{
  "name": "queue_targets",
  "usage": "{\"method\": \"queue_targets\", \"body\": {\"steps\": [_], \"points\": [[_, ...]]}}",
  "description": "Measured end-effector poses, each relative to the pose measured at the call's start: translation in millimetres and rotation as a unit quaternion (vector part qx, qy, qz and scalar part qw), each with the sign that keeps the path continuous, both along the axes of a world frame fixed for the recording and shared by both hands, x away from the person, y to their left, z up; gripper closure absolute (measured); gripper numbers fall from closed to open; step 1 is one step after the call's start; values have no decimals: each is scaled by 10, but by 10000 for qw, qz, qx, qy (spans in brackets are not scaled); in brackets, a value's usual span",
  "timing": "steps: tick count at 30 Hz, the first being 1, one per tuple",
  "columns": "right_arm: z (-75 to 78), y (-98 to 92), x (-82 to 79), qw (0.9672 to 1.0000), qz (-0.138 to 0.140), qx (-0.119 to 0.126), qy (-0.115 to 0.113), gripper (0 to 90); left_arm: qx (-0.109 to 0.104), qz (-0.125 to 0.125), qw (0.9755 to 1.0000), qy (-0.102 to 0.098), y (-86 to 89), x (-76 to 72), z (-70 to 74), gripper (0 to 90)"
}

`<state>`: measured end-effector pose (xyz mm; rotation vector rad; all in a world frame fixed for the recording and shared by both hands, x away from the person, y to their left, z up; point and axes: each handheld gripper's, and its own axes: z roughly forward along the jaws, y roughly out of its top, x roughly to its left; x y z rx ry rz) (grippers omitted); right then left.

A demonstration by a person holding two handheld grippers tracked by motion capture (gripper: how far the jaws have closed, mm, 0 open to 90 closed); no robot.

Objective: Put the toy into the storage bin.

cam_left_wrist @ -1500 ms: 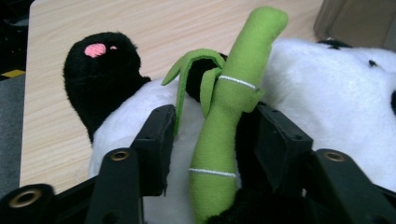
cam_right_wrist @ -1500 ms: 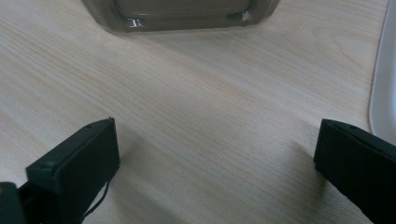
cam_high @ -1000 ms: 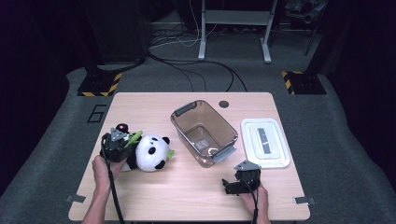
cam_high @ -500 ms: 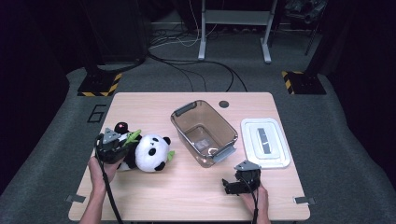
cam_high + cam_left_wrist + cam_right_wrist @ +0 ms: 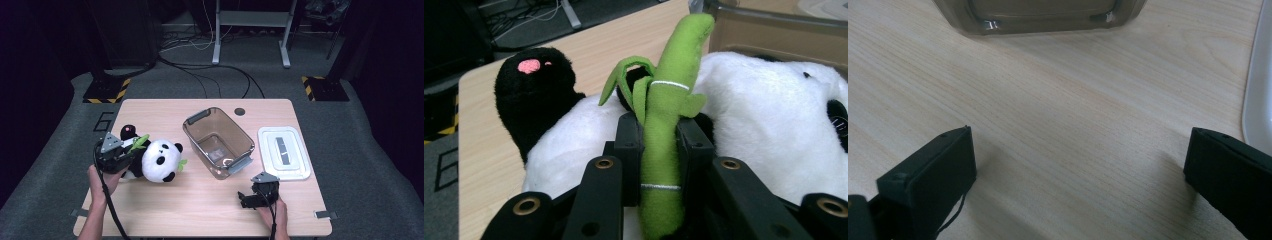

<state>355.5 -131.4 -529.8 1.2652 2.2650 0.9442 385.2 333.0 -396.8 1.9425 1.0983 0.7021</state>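
Observation:
A black and white panda plush (image 5: pixel 156 160) lies at the table's left side, its white body (image 5: pixel 774 120) close in the left gripper view. A green bamboo stalk (image 5: pixel 664 140) is sewn to it. My left gripper (image 5: pixel 117 152) is shut on that stalk, one jaw on each side of it (image 5: pixel 659 150), and holds the plush slightly raised. My right gripper (image 5: pixel 246 200) rests near the front edge with its jaws wide apart (image 5: pixel 1078 165) over bare wood. A clear empty bin (image 5: pixel 217 141) stands in the middle of the table.
A white lid (image 5: pixel 283 151) lies flat to the right of the bin, its edge (image 5: pixel 1255 75) beside my right gripper. A dark round hole (image 5: pixel 240 111) marks the table's far edge. Cables and stands cross the floor behind.
My left gripper has risen a little and drawn leftward with the bamboo stalk in it, tugging the panda along. The right gripper has kept still.

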Motion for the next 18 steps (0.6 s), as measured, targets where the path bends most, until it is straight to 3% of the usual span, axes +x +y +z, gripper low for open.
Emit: {"method": "queue_targets", "body": {"steps": [12, 18], "points": [[0, 0, 1, 10000, 3, -1, 0, 0, -97, -175, 9996, -200, -11, -2, 317, 753], [0, 0, 0, 10000, 2, -1, 0, 0, -292, -280, 9985, -357, -10, 18, 495, 753]]}}
